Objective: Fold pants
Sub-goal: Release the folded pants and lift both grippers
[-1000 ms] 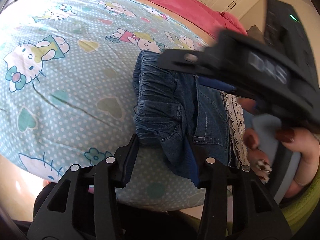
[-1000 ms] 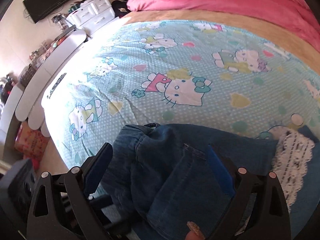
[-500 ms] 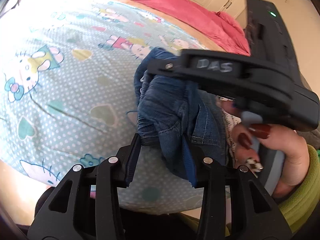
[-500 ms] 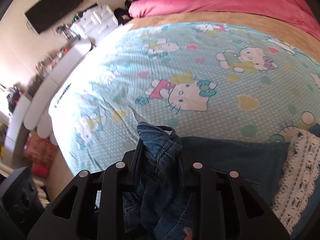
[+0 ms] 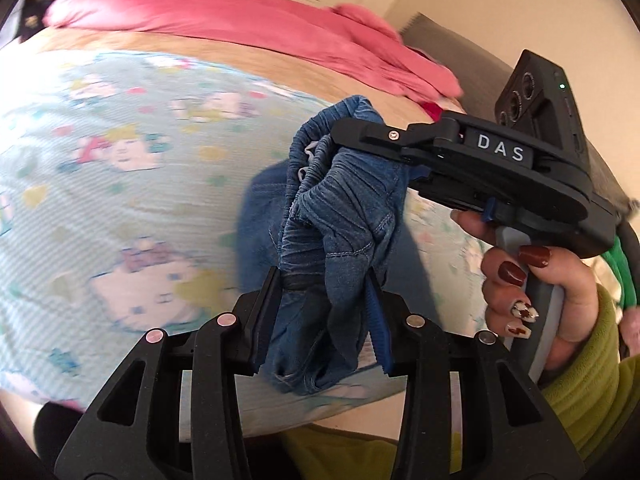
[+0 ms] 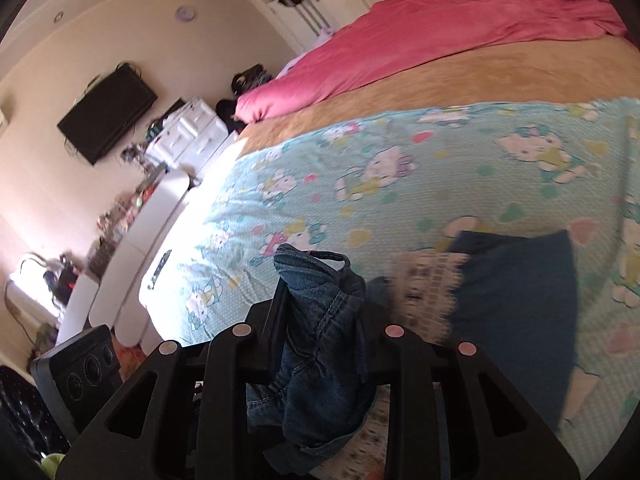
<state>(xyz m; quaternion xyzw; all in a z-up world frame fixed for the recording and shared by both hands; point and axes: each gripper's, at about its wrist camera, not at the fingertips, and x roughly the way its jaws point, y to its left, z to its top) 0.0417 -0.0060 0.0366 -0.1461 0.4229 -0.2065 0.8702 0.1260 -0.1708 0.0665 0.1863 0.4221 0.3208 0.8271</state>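
Pants [image 5: 340, 216] bunched up, hanging above the bed between both grippers.
Left gripper [image 5: 320, 312] is pinching one wad of denim, right gripper [image 6: 320, 320] is pinching another; part of the fabric is trailing down to the sheet [image 5: 120, 184]. Right hand [image 5: 552, 300] is wrapping the handle. Lace-trimmed cloth [image 6: 424, 284] is lying on the sheet just beside; pink duvet [image 6: 440, 32] sitting well beyond.

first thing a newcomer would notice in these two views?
Bunched denim pants fill the centre of both views, clamped by the left gripper at the bottom of its view and by the right gripper. Behind lies the pale-blue cartoon-cat bedsheet, with a pink duvet at the bed's far end.
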